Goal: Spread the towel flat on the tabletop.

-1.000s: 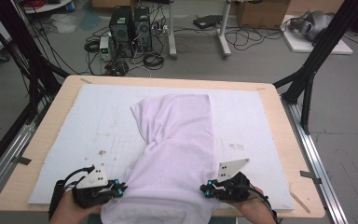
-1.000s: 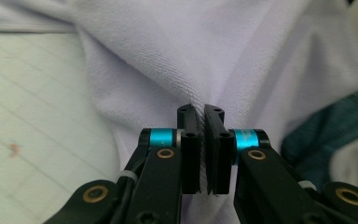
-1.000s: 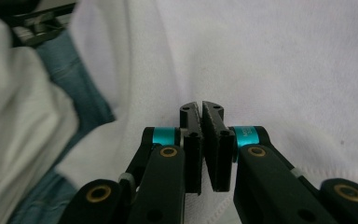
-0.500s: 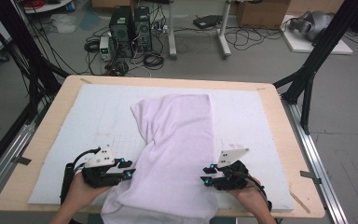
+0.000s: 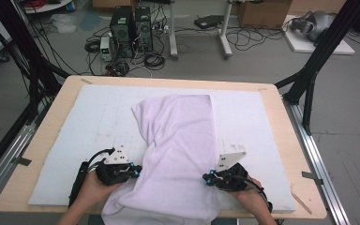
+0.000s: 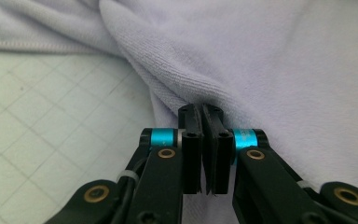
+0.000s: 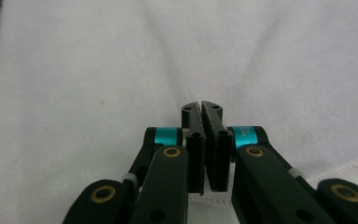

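Note:
A pale lilac towel [image 5: 178, 136] lies lengthwise on the white gridded mat [image 5: 98, 108], its near end hanging over the table's front edge. My left gripper [image 5: 138, 169] is at the towel's near left edge. Its jaws have just been closing and are shut on a raised fold of the towel [image 6: 284, 70], which bunches at the left gripper's tips [image 6: 200, 109]. My right gripper [image 5: 206, 178] is at the near right edge. Its jaws have also just been closing, and the right gripper's tips [image 7: 201, 106] pinch the towel [image 7: 121, 70] just inside the hem.
The mat covers most of the wooden table [image 5: 38, 154], with bare mat [image 6: 37, 116] left and right of the towel. Black frame struts stand at the table's far corners. Computers and cables sit on the floor beyond the far edge.
Both hands have moved away from the front edge and in toward the towel's sides, the left one farther. The towel's near left edge is now bunched at the left jaws.

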Demonstrator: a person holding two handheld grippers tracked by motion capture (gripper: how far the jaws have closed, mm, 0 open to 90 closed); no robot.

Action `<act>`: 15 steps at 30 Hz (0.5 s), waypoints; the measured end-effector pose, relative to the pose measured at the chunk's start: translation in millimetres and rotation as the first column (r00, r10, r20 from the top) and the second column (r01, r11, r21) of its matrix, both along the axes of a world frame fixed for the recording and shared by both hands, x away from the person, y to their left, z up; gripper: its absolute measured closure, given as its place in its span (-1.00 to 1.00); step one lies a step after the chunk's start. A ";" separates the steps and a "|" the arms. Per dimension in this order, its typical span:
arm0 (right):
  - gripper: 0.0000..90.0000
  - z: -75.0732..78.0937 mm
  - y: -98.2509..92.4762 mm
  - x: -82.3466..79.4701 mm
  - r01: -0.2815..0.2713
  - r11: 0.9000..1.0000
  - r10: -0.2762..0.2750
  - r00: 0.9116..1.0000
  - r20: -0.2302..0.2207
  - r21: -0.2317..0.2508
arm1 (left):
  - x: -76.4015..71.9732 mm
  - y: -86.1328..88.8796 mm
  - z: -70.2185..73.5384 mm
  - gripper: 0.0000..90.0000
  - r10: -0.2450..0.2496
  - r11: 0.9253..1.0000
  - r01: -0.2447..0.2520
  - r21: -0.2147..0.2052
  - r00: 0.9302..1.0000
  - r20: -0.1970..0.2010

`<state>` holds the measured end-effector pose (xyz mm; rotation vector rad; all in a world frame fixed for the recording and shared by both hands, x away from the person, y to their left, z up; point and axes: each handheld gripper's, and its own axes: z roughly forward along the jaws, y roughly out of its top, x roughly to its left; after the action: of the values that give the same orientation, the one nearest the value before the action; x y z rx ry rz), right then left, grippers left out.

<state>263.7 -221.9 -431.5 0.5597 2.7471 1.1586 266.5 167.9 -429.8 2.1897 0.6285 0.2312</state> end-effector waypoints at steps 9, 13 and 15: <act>0.88 8.4 -37.6 -9.0 0.023 0.999 -0.022 0.999 -0.042 0.030 | -0.1 3.3 6.1 0.61 -0.009 0.998 0.009 -0.056 1.000 -0.011; 0.77 10.6 -37.1 -4.8 0.050 0.997 -0.048 0.998 -0.029 0.057 | 12.3 3.3 0.6 0.68 0.029 0.999 -0.029 -0.043 1.000 0.001; 0.73 9.7 -31.1 -0.1 0.047 0.998 -0.046 0.999 -0.022 0.048 | 18.8 1.5 -5.1 0.79 0.039 0.999 -0.039 -0.016 0.999 -0.025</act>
<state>263.5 -253.0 -421.7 0.6416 2.7143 1.2185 285.3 169.4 -434.9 2.1692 0.6852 0.2195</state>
